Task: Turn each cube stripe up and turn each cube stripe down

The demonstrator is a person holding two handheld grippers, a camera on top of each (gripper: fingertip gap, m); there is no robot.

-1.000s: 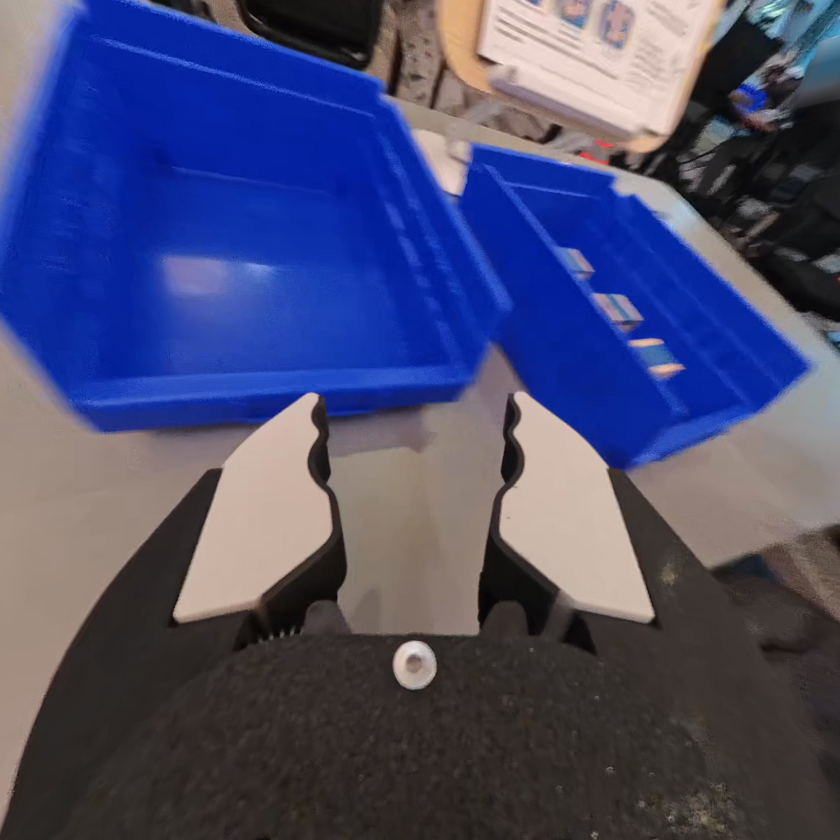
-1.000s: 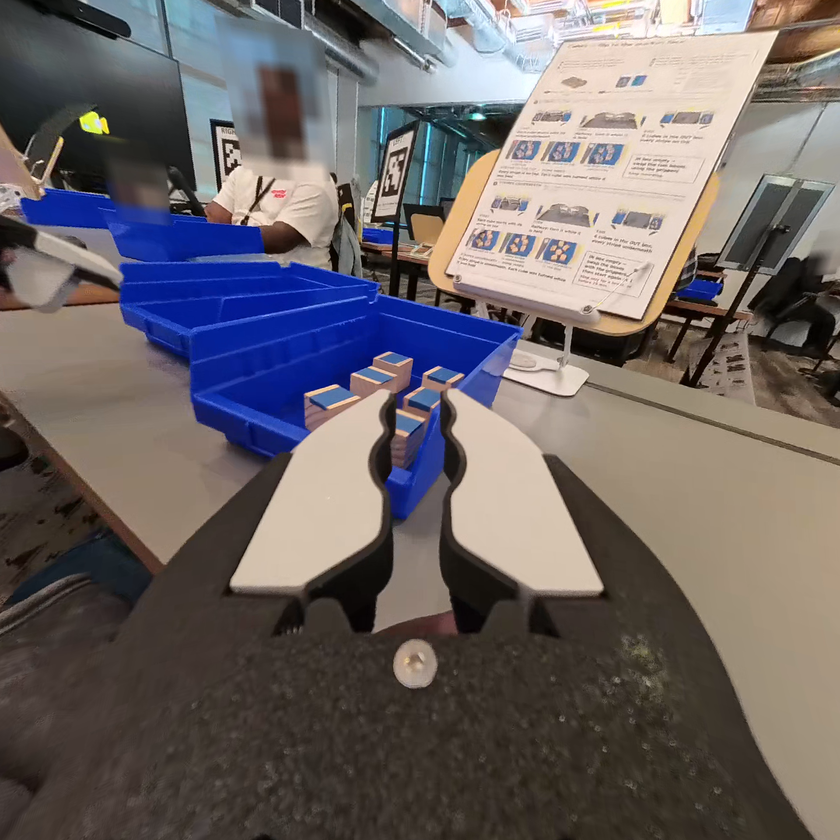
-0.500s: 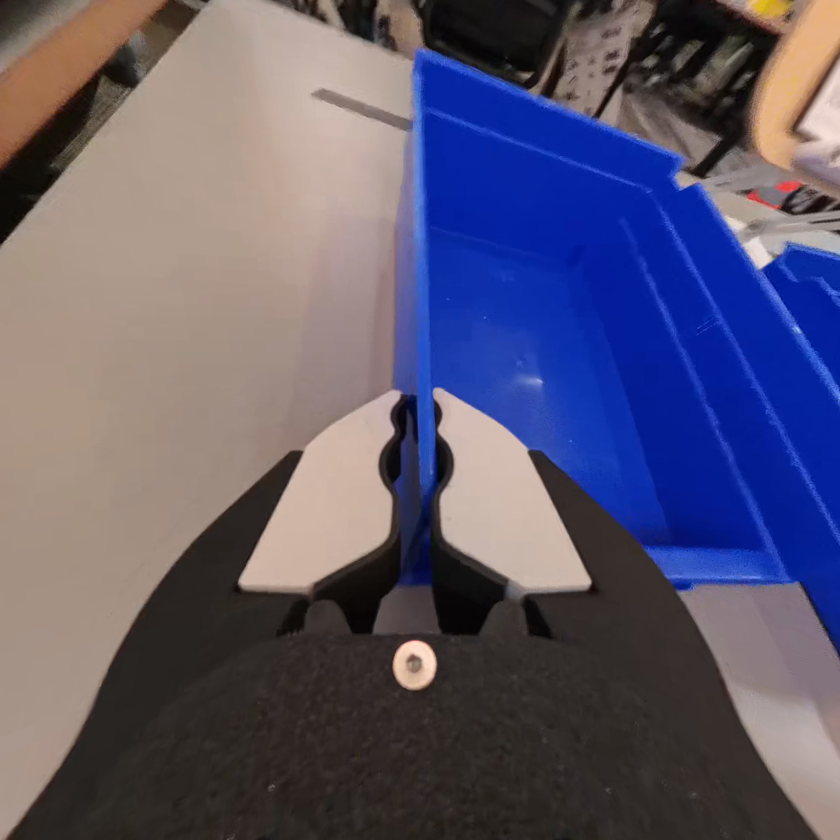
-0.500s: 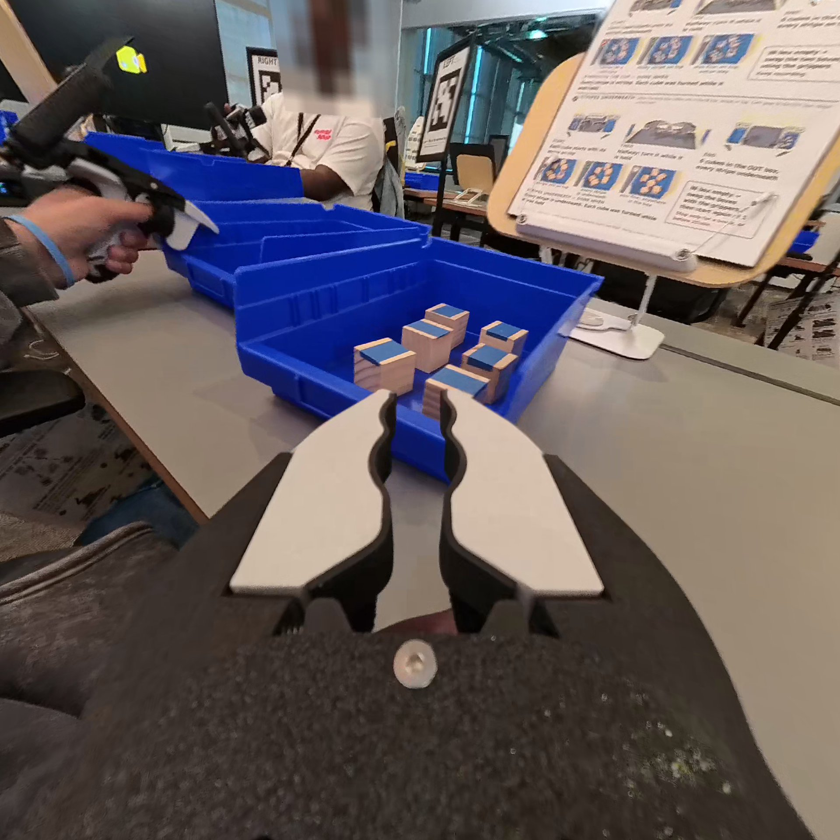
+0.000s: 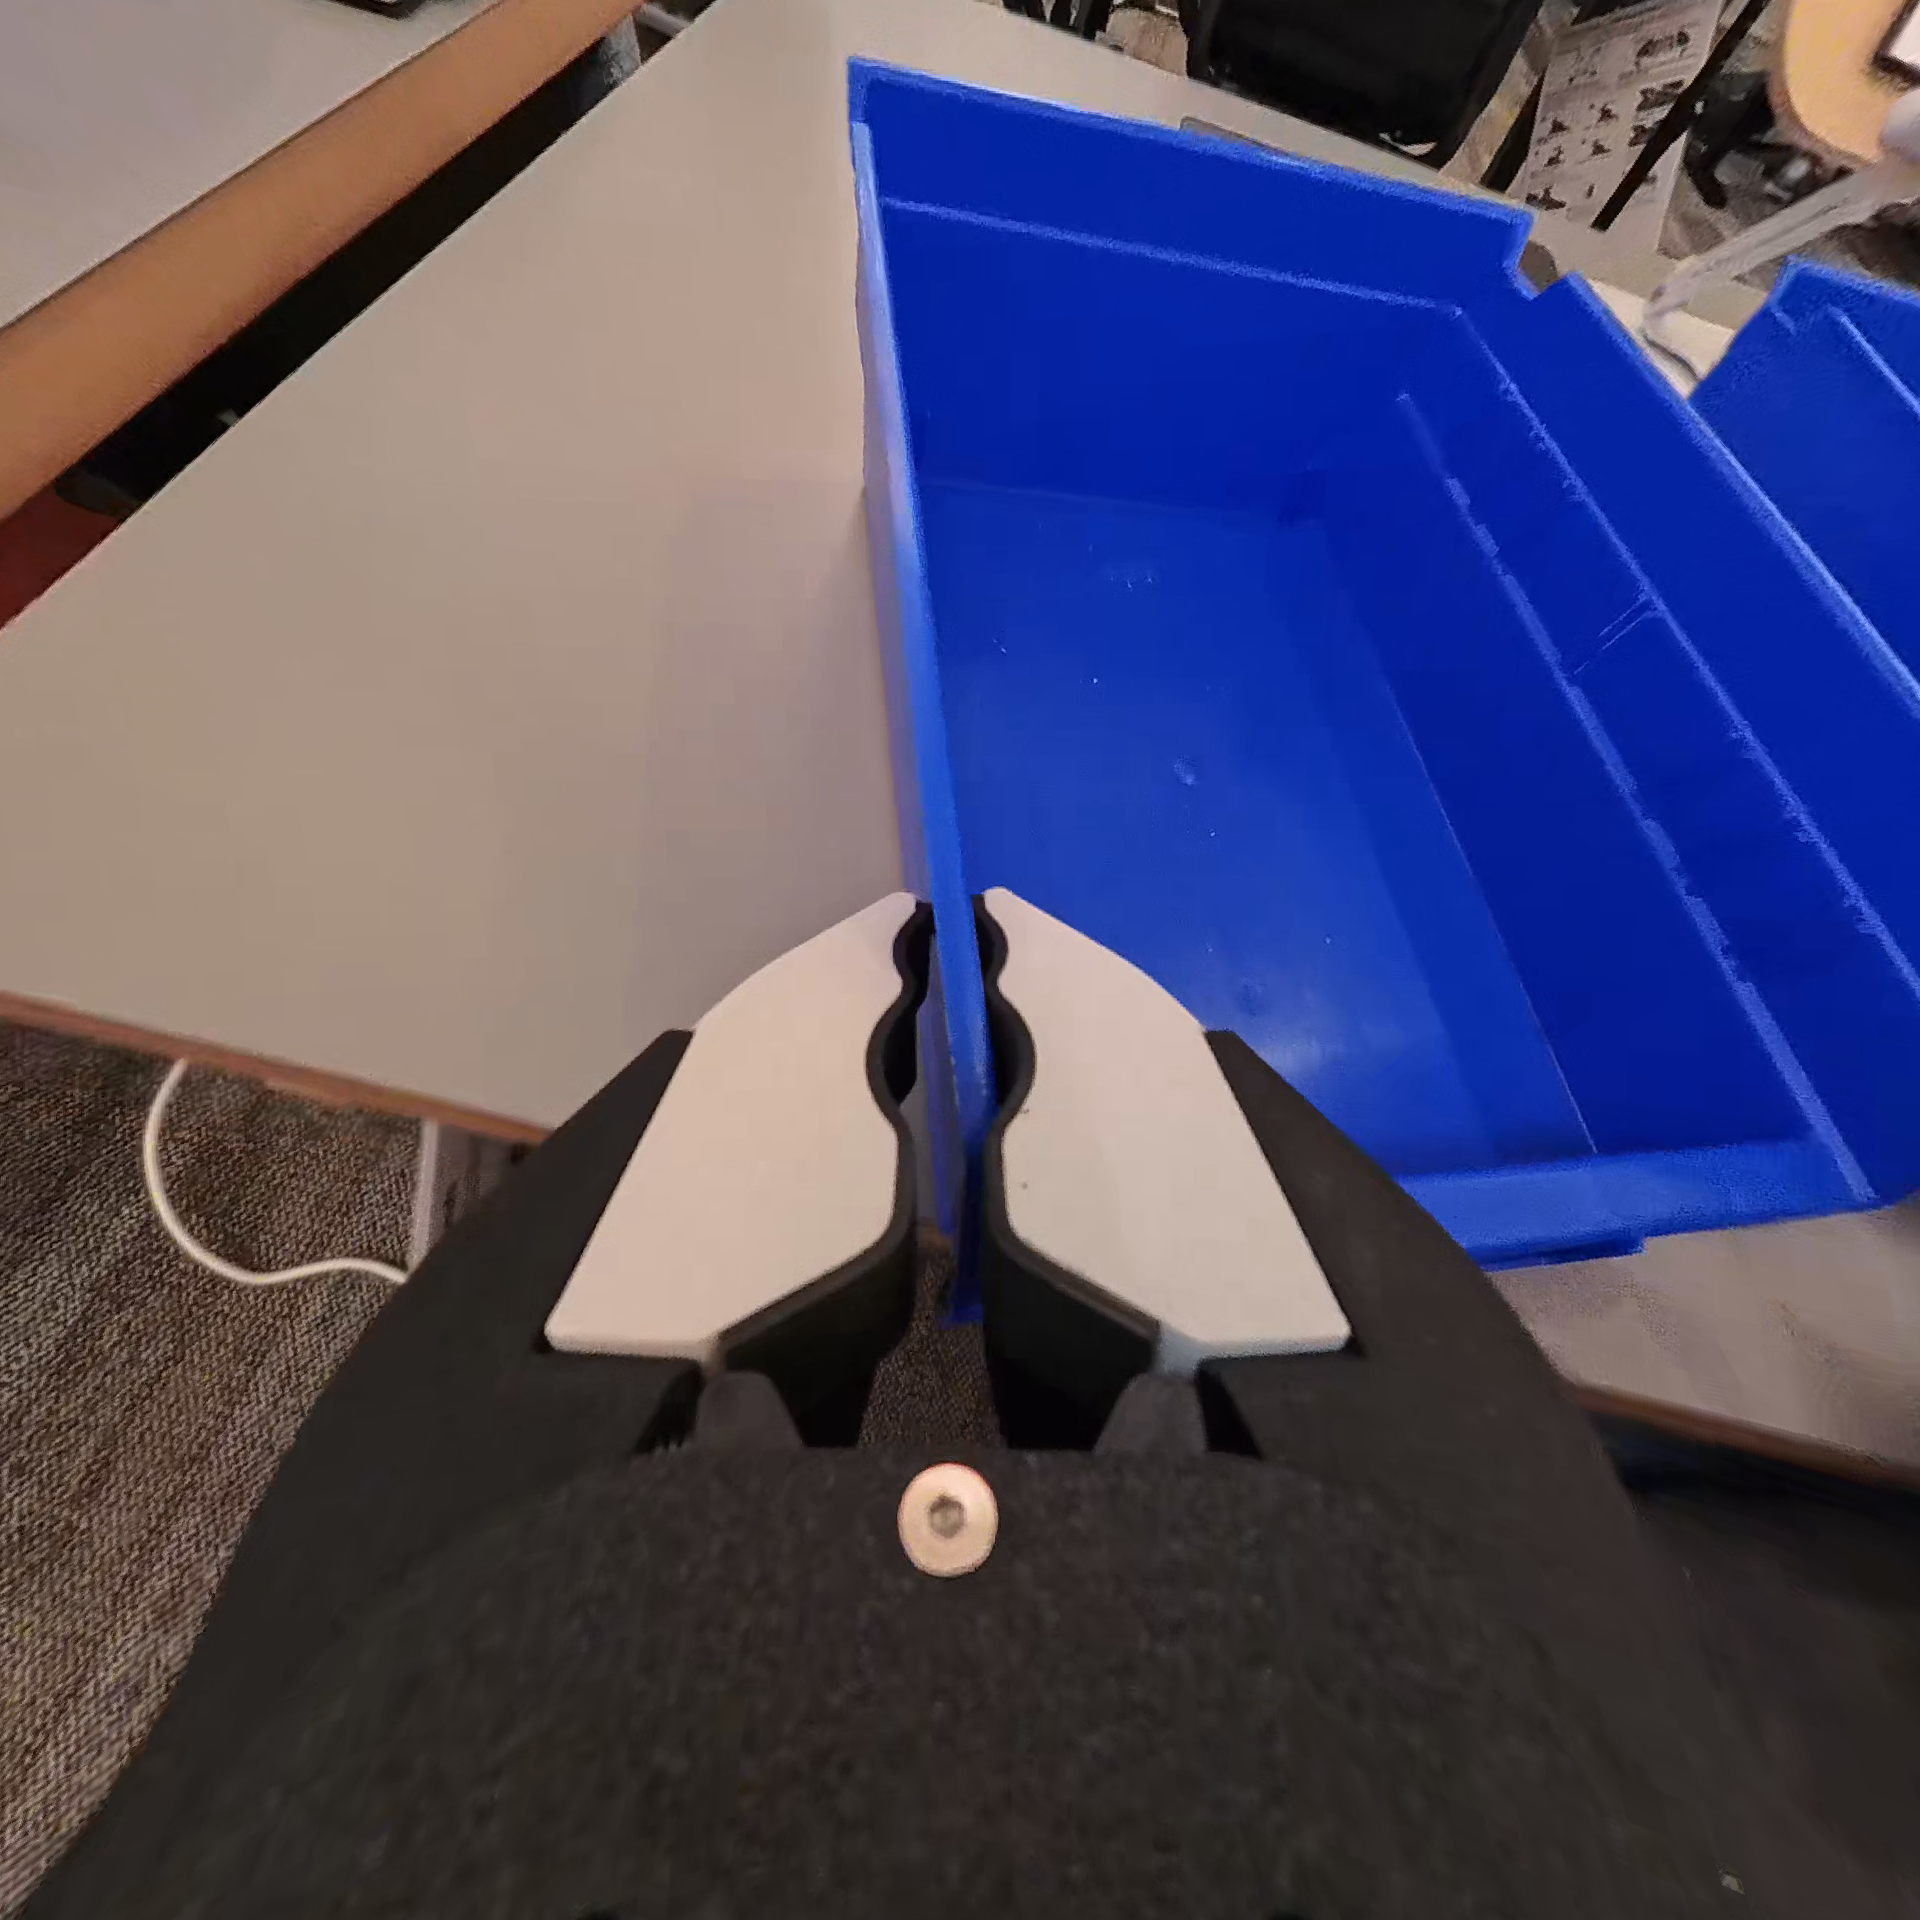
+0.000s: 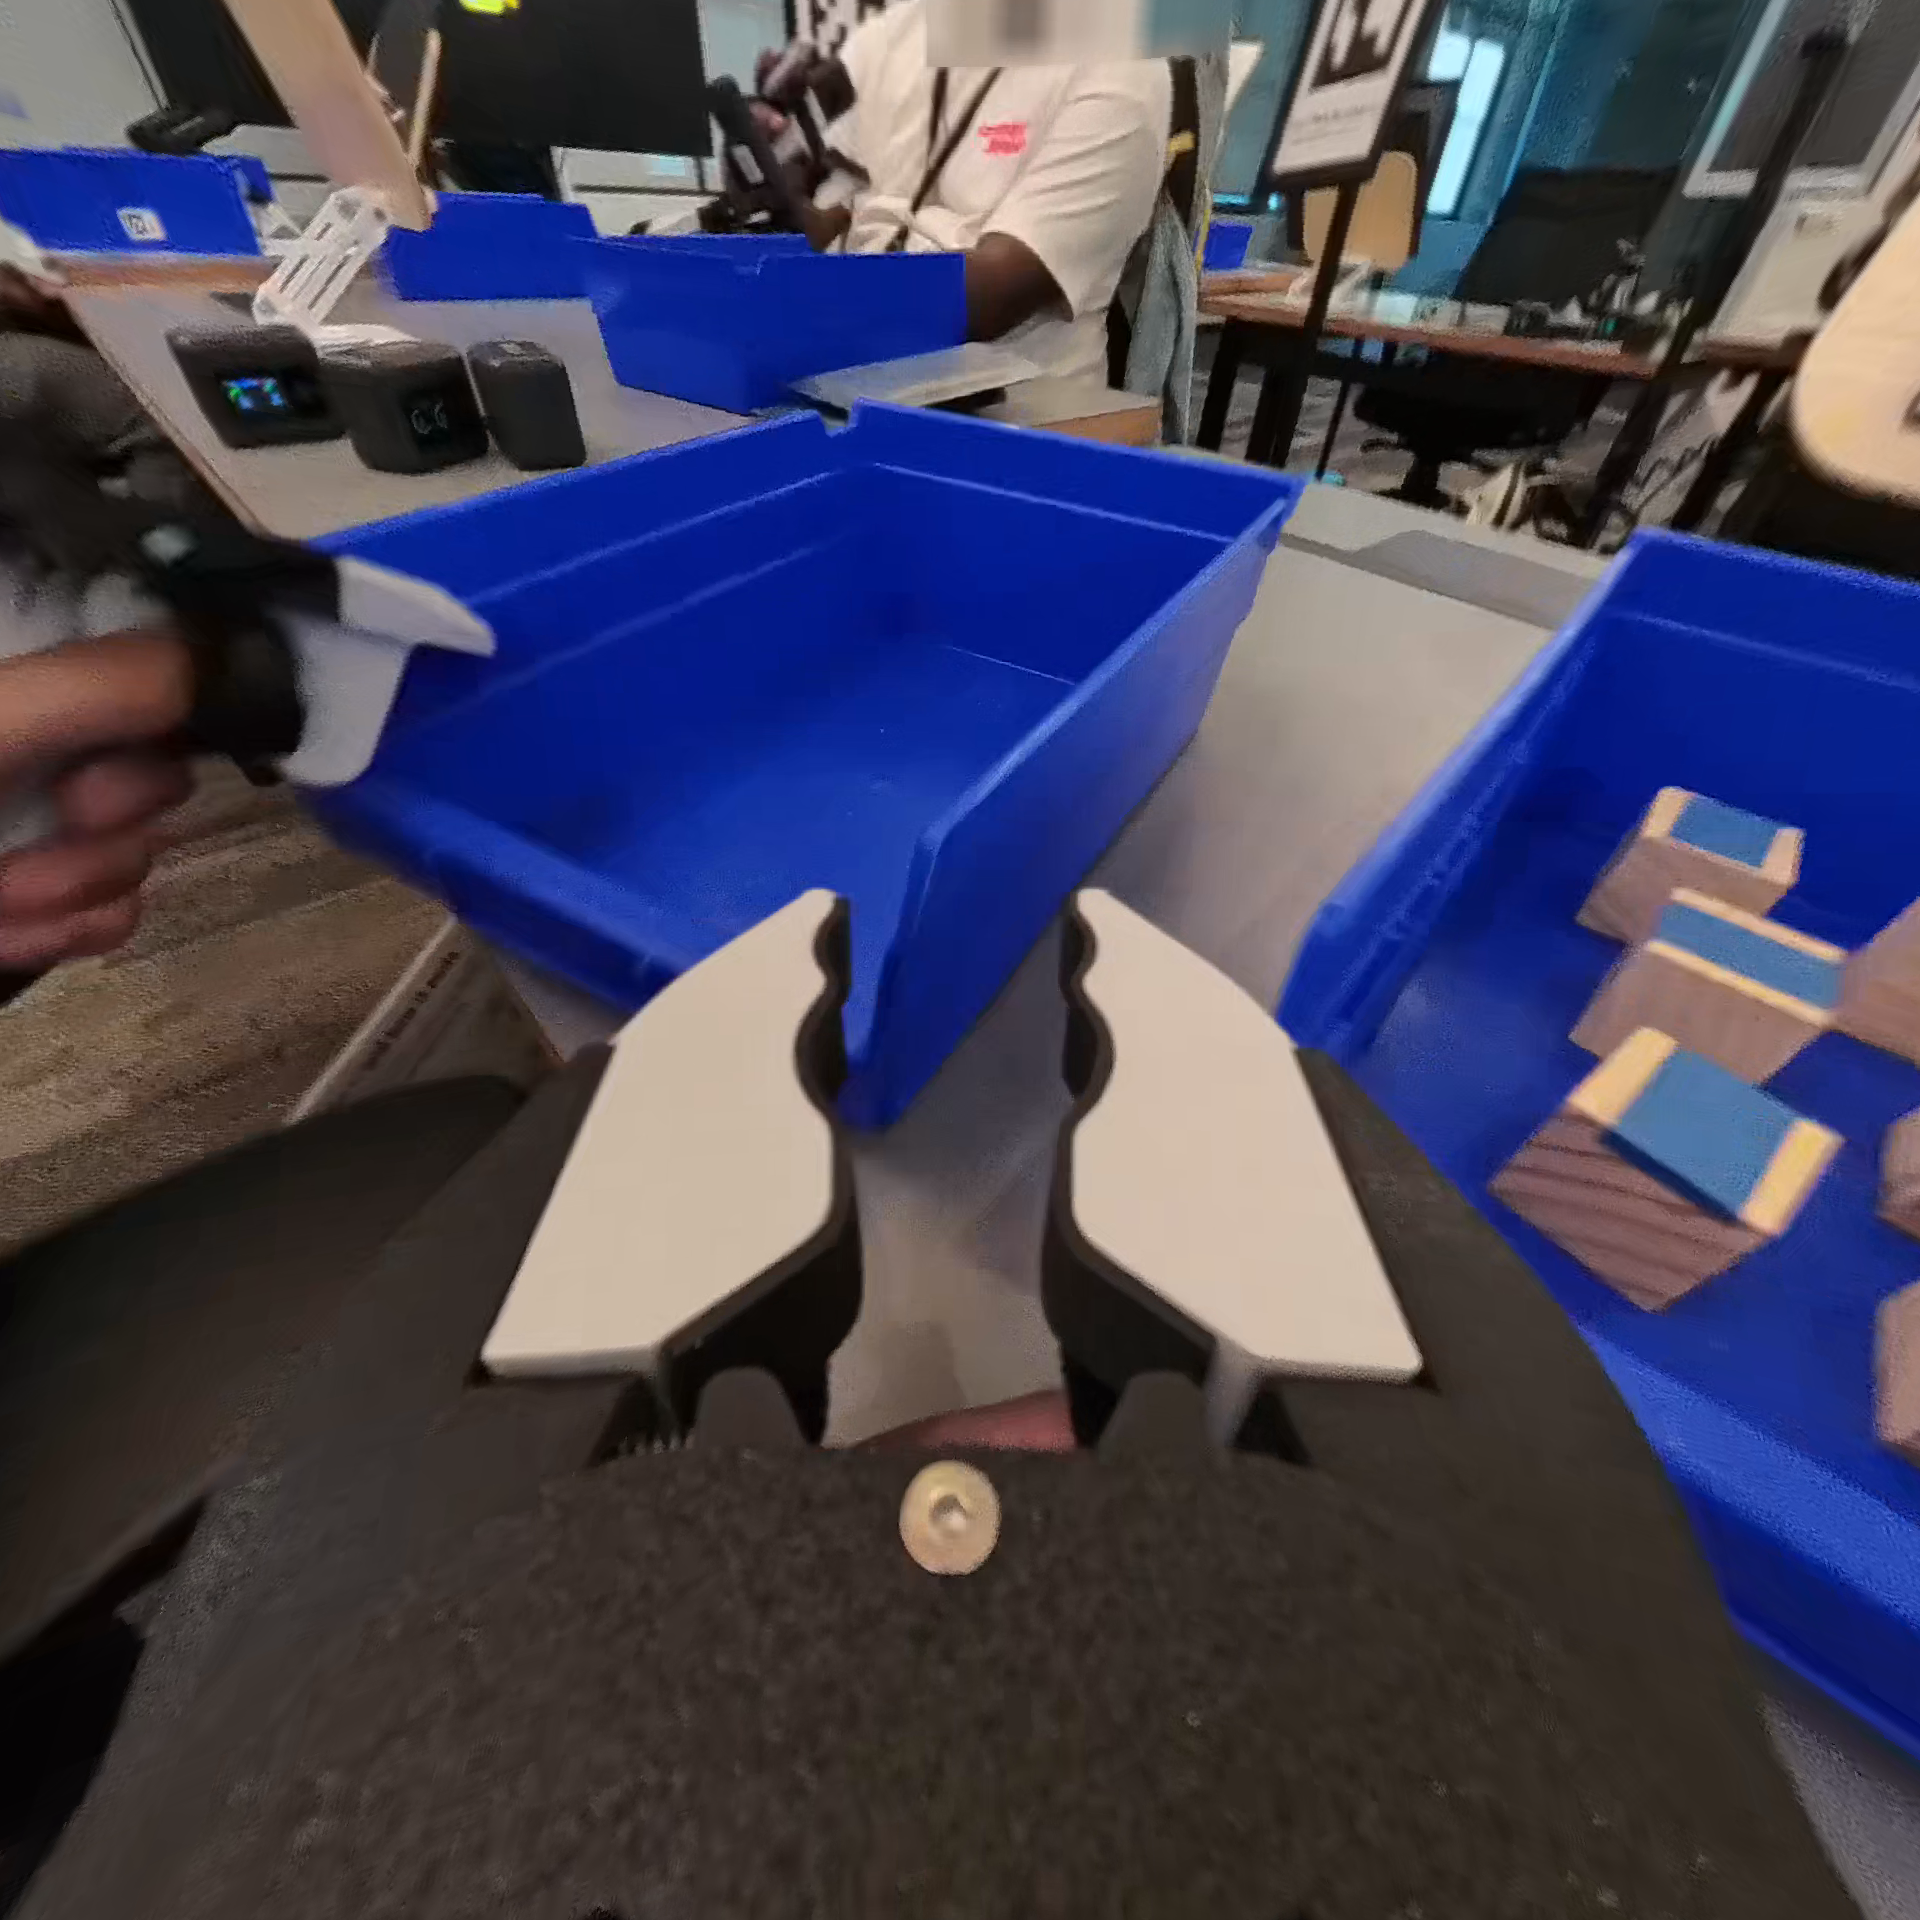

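The empty blue bin sits by the table's front edge. My left gripper is shut on its left wall near the front corner. It also shows in the right wrist view, clamped on that wall. My right gripper is open, and the front end of the bin's right wall stands between its fingers. A second blue bin to the right holds several wooden cubes, each with a blue stripe on top. An edge of that second bin shows in the left wrist view.
The grey table stretches left of the empty bin. Carpet with a white cable lies below its edge. On the neighbouring table stand small black boxes and more blue bins, with a person in a white shirt behind.
My left gripper swung left and shut on the empty bin's left wall. My right gripper turned from the cube bin to the empty bin's right wall and opened wider.
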